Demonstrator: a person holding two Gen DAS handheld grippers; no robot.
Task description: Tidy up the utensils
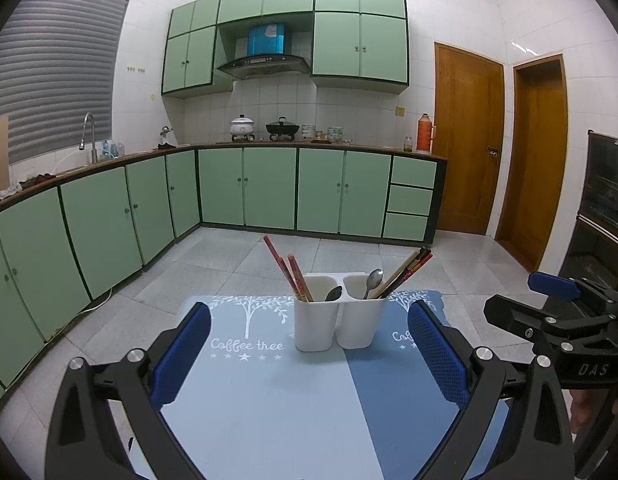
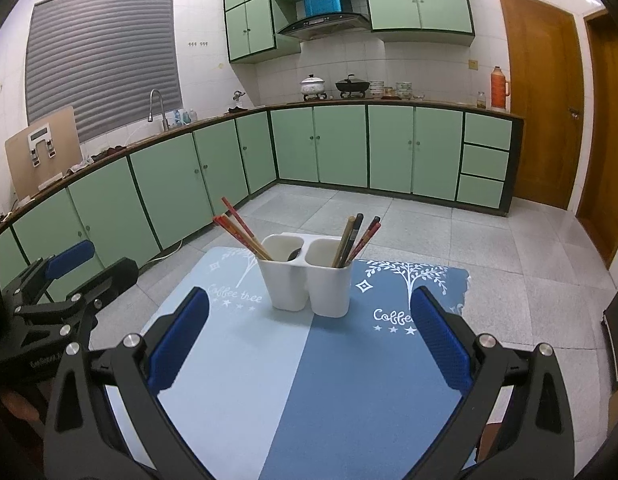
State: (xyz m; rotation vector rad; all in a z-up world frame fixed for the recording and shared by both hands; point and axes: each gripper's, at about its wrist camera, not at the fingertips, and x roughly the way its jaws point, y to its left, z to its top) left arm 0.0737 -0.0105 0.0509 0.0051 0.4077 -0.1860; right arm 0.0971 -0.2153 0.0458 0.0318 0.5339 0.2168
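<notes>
Left gripper (image 1: 309,344) and right gripper (image 2: 309,332) both spread wide and empty, low over the blue tabletop (image 1: 269,400). Straight ahead of both, about equally near: white two-compartment holder (image 1: 335,320), upright. Chopsticks (image 1: 287,272) and spoons (image 1: 373,280) standing in both compartments, shafts fanned up and outward.
</notes>
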